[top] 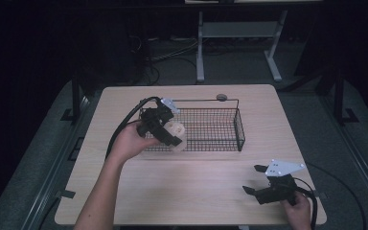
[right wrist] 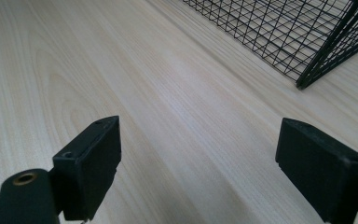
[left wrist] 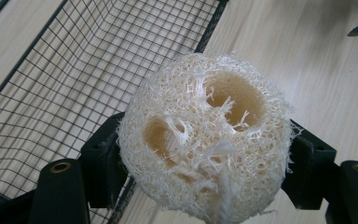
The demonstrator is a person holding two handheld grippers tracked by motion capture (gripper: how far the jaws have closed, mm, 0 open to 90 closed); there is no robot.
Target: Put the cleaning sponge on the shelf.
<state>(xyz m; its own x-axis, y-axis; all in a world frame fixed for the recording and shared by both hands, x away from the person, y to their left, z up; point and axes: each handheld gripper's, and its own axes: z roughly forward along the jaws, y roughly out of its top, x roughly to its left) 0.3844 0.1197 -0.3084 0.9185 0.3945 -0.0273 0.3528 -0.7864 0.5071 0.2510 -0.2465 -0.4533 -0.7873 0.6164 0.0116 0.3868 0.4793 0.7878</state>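
A pale wooden table [top: 191, 191] stands in a dark room, with a black wire basket [top: 211, 125] on it. The left gripper [top: 171, 133] clamps a loofah sponge [left wrist: 205, 140] over the basket's near-left edge; its view reveals the hollow fibres. The right gripper [top: 255, 181] rests near the table's front-right corner, jaws wide apart.

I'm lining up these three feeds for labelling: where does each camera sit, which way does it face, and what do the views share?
High view: above the person's side, looking forward and down on the table; forearms, left gripper and right gripper show.
Left gripper view: rides the left gripper, looking along its jaws clamped on the loofah.
Right gripper view: rides the right gripper, looking low across the table between open jaws.
Shared: the wire basket appears in all three.
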